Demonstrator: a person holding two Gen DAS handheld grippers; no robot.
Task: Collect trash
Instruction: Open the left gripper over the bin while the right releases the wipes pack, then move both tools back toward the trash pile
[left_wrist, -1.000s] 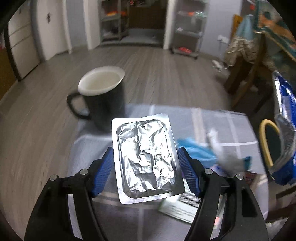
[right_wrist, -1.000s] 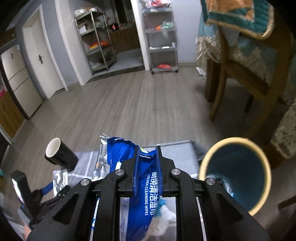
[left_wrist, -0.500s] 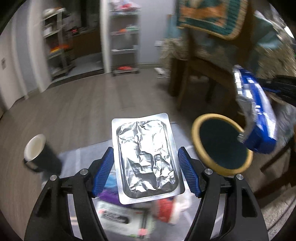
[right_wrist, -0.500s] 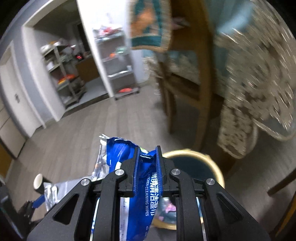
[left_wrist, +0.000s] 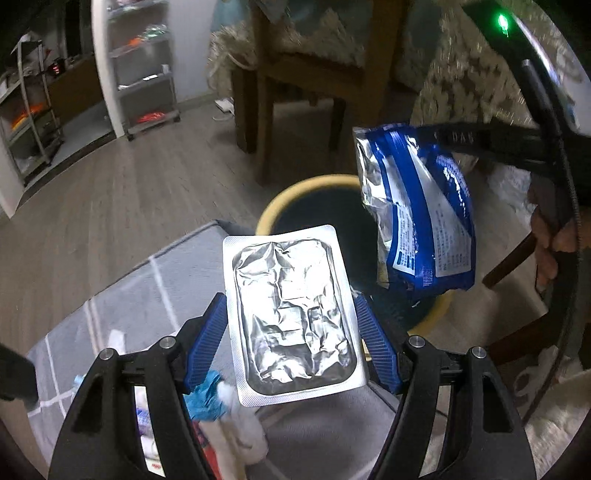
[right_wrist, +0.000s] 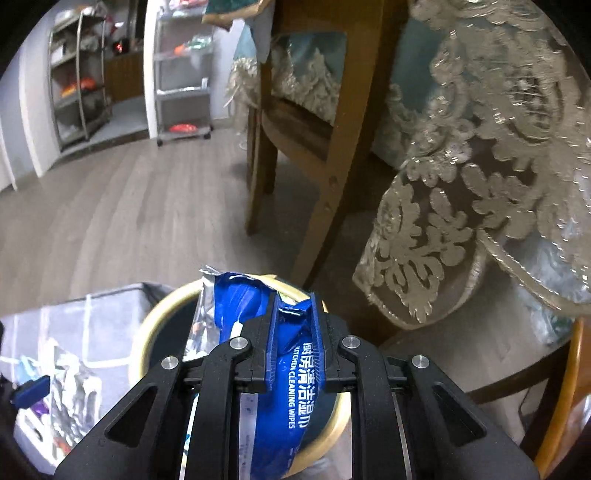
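My left gripper (left_wrist: 291, 332) is shut on a silver foil blister pack (left_wrist: 291, 310) and holds it upright over the grey table's right edge, just short of the round yellow-rimmed bin (left_wrist: 280, 199). My right gripper (right_wrist: 293, 332) is shut on a blue cleaning-wipes packet (right_wrist: 280, 369) and holds it right above the bin's dark opening (right_wrist: 166, 343). In the left wrist view the blue packet (left_wrist: 424, 221) hangs over the bin's right side. The foil pack also shows in the right wrist view (right_wrist: 70, 391).
More trash lies on the grey checked tablecloth (left_wrist: 122, 288): blue and white wads (left_wrist: 221, 410) and a printed packet. A wooden chair (right_wrist: 295, 155) and a lace tablecloth (right_wrist: 461, 184) stand close behind the bin. Shelving racks (left_wrist: 147, 66) stand across the wood floor.
Both grippers have swung right, away from the black mug and towards the bin. The blue packet now hangs over the bin's opening. The foil pack has come up near the bin's rim.
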